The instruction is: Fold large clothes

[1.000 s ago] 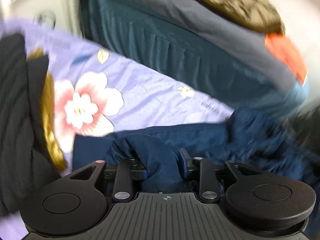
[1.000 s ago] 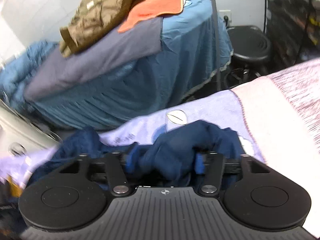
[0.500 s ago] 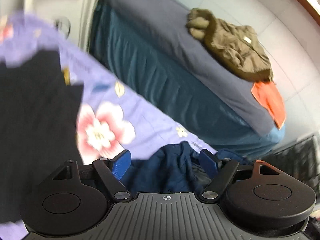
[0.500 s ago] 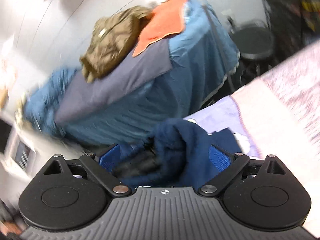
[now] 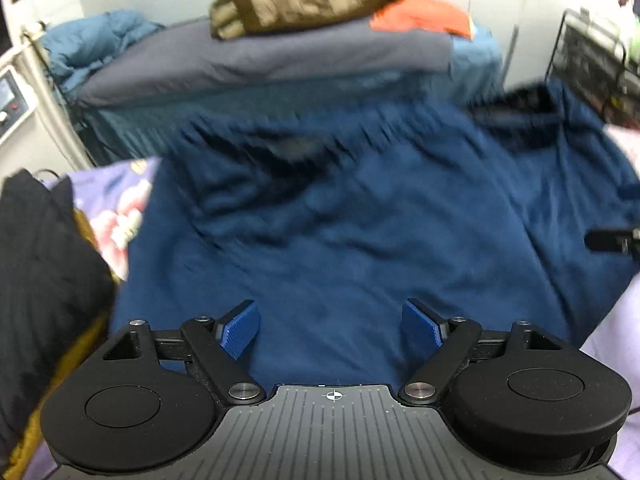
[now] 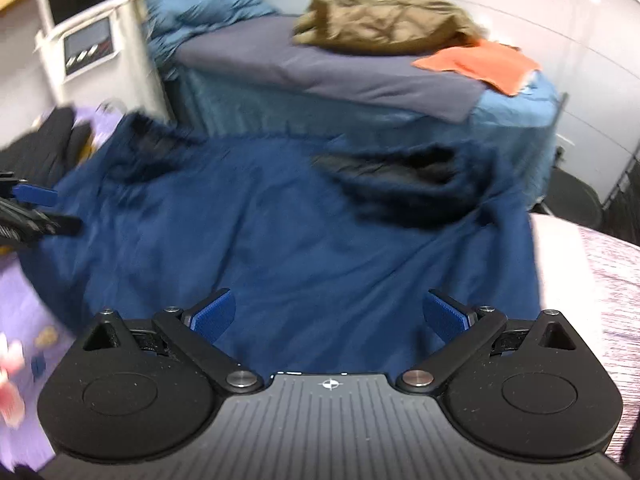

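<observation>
A large navy blue garment (image 5: 352,232) lies spread out and blurred on the lilac floral bedsheet (image 5: 120,200); it also fills the right wrist view (image 6: 280,232). My left gripper (image 5: 331,330) is open and empty just above the garment's near edge. My right gripper (image 6: 329,316) is open and empty over the same garment. The left gripper's blue finger shows at the left edge of the right wrist view (image 6: 34,196). The right gripper's tip shows at the right edge of the left wrist view (image 5: 612,240).
A black and mustard garment (image 5: 40,264) lies at the left on the sheet. Behind stands a second bed (image 6: 360,76) with a blue skirt, an olive jacket (image 6: 384,20) and an orange cloth (image 6: 480,64). A pink-striped blanket (image 6: 600,280) lies at the right.
Both grippers were shut on bunched navy fabric, then opened and let it go. The garment now lies spread out wide in front of both grippers.
</observation>
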### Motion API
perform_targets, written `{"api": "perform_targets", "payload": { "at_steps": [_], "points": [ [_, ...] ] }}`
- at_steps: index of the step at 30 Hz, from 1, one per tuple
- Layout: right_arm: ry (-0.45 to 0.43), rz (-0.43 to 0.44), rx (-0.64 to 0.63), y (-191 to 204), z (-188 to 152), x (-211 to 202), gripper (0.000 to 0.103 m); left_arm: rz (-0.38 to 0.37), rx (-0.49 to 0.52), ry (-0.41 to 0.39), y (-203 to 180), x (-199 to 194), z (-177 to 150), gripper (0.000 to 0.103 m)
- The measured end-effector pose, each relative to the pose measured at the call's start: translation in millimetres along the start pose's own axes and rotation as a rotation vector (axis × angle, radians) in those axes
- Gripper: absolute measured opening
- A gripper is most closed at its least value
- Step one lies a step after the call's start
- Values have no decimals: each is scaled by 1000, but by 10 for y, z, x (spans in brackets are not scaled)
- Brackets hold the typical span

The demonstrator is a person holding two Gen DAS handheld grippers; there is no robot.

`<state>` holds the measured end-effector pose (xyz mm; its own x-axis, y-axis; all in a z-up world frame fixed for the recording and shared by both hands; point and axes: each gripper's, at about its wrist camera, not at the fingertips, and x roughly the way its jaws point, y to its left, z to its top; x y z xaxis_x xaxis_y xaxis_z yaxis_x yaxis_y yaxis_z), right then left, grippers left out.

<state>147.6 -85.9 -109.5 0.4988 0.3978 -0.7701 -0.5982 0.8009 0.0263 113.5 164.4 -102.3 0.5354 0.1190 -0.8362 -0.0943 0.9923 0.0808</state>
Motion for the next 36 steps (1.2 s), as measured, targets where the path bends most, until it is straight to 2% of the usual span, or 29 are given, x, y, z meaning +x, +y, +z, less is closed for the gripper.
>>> {"api": "perform_targets", "payload": {
  "at_steps": [5,9,14,18,21,23,28,36],
  "points": [
    [55,-25,0,-60,35,326,100,42,-1,16,132,394,120,103],
    [117,-58,-41,-144,142,719,100,102,24,9,253,686,434,103],
    [119,-99,-29,-332,517,1145,100,177,-53,15,569,1042,973,103],
    [120,-145,-32,-495,899,1411,100,185,-114,40,765,1276,1258,103],
    [163,-135,8,-627,1029,1623,100,194,-97,47,792,1417,1336,103],
    [163,-143,21,-650,1051,1706,100,194,-105,64,799,1496,1359,103],
    [152,-165,147,-708,1046,1845,103,204,-107,101,816,1656,1398,103],
    [161,-212,110,-656,1048,2024,103,210,-101,122,794,1696,1387,103]
  ]
}}
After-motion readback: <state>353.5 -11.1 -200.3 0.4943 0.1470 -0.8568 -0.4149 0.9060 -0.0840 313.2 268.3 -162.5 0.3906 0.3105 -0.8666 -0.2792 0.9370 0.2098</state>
